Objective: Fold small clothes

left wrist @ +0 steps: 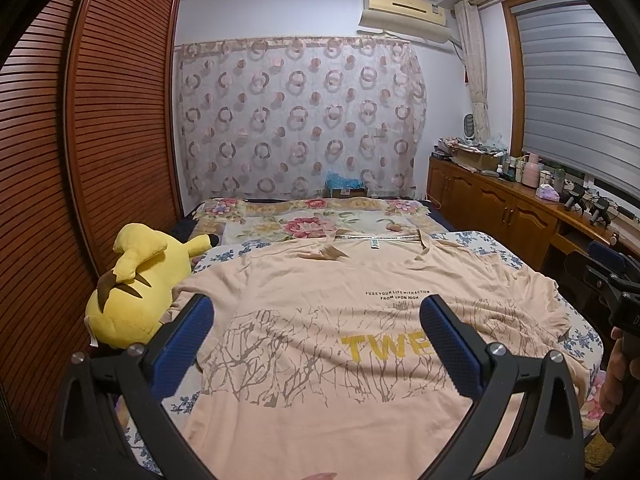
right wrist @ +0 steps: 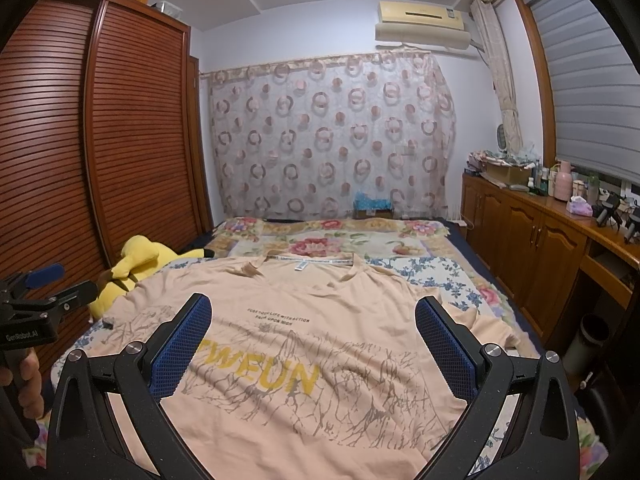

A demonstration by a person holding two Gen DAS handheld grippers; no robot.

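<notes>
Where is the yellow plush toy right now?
The yellow plush toy lies on the bed's left edge, beside the wooden wardrobe, just left of the peach T-shirt in both views.

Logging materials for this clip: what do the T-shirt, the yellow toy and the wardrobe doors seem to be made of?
T-shirt: thin, matte peach knit, probably cotton; it lies in soft wrinkles, with a printed design.
Yellow toy: plush fabric, stuffed; rounded, fuzzy surface.
Wardrobe doors: reddish-brown slatted wood or veneer, semi-gloss sheen.
</notes>
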